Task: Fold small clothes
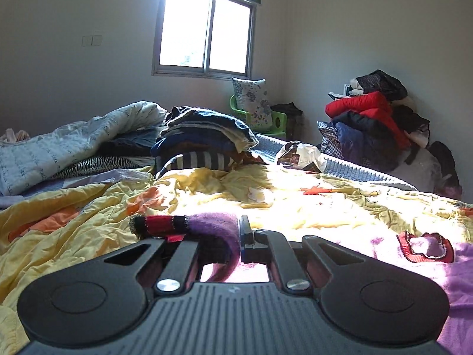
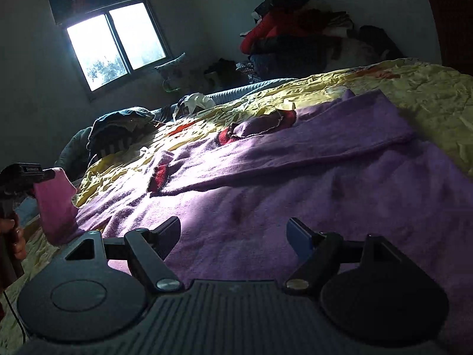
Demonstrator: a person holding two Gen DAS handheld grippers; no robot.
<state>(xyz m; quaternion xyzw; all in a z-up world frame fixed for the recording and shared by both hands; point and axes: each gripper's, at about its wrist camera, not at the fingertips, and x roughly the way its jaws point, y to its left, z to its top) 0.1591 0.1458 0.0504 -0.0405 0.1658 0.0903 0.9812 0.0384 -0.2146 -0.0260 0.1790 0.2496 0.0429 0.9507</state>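
A purple sweater [image 2: 310, 183] with red-and-black trim lies spread on the yellow bedspread [image 2: 428, 88], one sleeve folded across its body. In the left wrist view my left gripper [image 1: 224, 233] is shut on a fold of the purple sweater [image 1: 212, 222], right beside its striped red-and-black cuff [image 1: 162, 224]. The right wrist view shows that left gripper [image 2: 44, 174] at the far left, lifting a flap of the fabric off the bed, with a hand [image 2: 11, 233] on its handle. My right gripper [image 2: 235, 226] hovers open over the sweater's body, with nothing between its fingers.
A stack of folded clothes [image 1: 204, 136] and a rumpled white quilt [image 1: 74, 145] sit at the far side of the bed. A white plastic bag [image 1: 301, 153] lies near the bed's edge. Beyond are a green chair with a floral pillow [image 1: 254, 103] and a heap of jackets [image 1: 372, 118].
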